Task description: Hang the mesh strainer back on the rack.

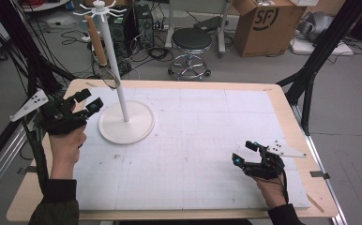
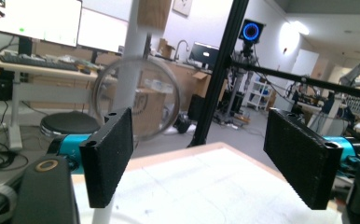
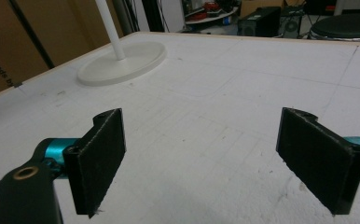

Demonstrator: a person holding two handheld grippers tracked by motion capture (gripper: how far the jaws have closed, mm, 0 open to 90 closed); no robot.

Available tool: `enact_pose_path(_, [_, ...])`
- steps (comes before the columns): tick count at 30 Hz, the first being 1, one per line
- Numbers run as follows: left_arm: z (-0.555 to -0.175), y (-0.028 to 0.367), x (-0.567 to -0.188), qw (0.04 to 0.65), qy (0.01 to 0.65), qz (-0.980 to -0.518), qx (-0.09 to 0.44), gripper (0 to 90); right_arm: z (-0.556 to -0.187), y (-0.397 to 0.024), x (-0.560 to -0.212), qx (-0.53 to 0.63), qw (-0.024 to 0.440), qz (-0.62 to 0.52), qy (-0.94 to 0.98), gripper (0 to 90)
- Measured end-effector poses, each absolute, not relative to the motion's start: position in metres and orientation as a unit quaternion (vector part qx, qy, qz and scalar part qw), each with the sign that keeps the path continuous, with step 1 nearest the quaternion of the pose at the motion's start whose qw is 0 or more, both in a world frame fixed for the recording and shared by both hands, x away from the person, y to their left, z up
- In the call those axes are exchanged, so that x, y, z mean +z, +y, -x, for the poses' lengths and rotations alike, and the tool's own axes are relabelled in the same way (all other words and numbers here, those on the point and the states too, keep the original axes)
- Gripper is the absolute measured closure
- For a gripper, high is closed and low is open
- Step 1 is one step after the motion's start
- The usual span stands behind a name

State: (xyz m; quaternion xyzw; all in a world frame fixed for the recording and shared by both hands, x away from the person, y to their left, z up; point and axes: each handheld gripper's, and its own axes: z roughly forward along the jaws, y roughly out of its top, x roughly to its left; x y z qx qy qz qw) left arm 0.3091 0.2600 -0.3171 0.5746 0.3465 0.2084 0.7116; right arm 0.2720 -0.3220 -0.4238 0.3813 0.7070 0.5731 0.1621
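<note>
At left of the high view, left gripper [image 1: 86, 104] hovering beside the white stand [image 1: 123, 101], jaws spread wide, nothing between them. Up the pole, at upper left, wooden-handled magnifying glass [image 1: 99, 49] hanging from a hook, lens [image 2: 136, 98] looming just past the left jaw in the left gripper view. Lower right, right gripper [image 1: 245, 152] low over the white mat [image 1: 207, 140], jaws wide, empty.
</note>
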Motion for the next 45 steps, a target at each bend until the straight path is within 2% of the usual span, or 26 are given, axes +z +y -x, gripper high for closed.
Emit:
enact_pose_path(21, [-0.279,0.228,-0.367,0.695,0.334,-0.610,0.182,23.2,-0.269,-0.320,-0.419,0.583,0.166,-0.370,0.704,15.0])
enact_pose_path(25, [-0.275,0.214,-0.383,0.689,0.328,-0.620,0.182,27.1,-0.269,-0.320,-0.419,0.583,0.167,-0.370,0.704,15.0])
enact_pose_path(37, [-0.260,0.179,-0.415,0.656,0.338,-0.653,0.170,22.3,-0.265,-0.316,-0.417,0.583,0.172,-0.360,0.708,15.0])
enact_pose_path(45, [-0.249,0.167,-0.424,0.643,0.358,-0.659,0.155,20.6,-0.264,-0.312,-0.420,0.572,0.178,-0.351,0.720,15.0])
